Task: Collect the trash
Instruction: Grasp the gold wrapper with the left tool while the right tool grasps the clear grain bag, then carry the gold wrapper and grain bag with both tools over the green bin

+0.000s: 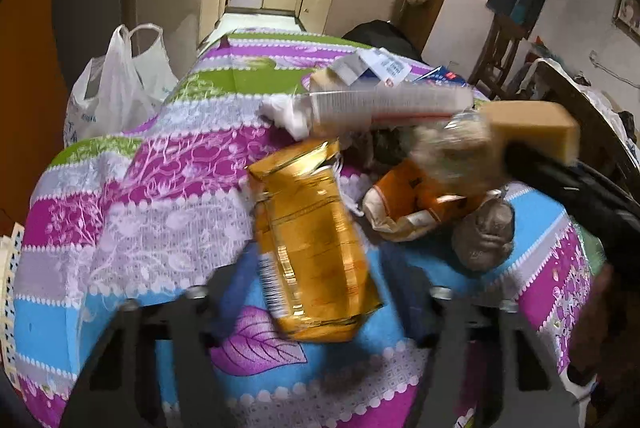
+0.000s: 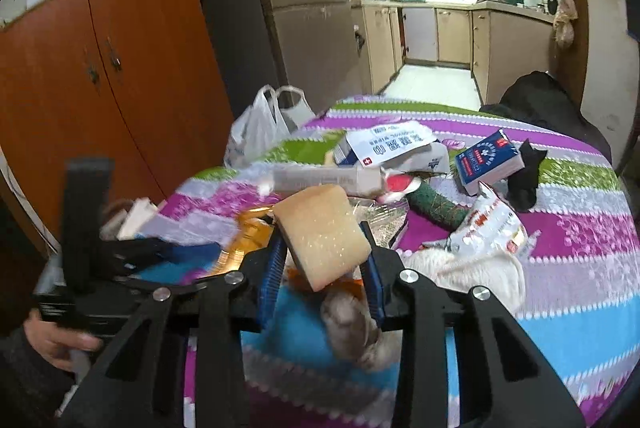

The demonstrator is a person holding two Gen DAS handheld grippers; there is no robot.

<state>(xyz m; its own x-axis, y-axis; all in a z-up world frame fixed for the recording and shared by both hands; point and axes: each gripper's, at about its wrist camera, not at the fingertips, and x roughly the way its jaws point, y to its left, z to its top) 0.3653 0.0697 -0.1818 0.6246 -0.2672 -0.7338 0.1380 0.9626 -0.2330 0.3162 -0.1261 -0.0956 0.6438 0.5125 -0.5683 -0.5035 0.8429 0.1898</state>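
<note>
We see a cluttered table under a striped floral cloth (image 1: 132,187). A white plastic bag (image 1: 116,83) stands off its far left edge, by the orange cabinet (image 2: 108,75). In the pile: a long white tube (image 1: 384,103), white cartons (image 2: 392,143), a blue box (image 2: 486,157), a black scrap (image 2: 526,169), a green roll (image 2: 436,207), a white snack wrapper (image 2: 486,228), an orange wrapper (image 1: 416,203), a grey crumpled wad (image 1: 484,232).

Our right gripper (image 2: 324,260) pinches the tan sponge (image 2: 324,232) between its blue pads, jaws pressed on it, lifted above the wad.

Our left gripper (image 1: 316,292) is spread partway; the gold foil packet (image 1: 312,248) sits between its fingers, tilted. Blur hides whether the pads touch it. A hand (image 2: 56,342) grips the left gripper's handle.
</note>
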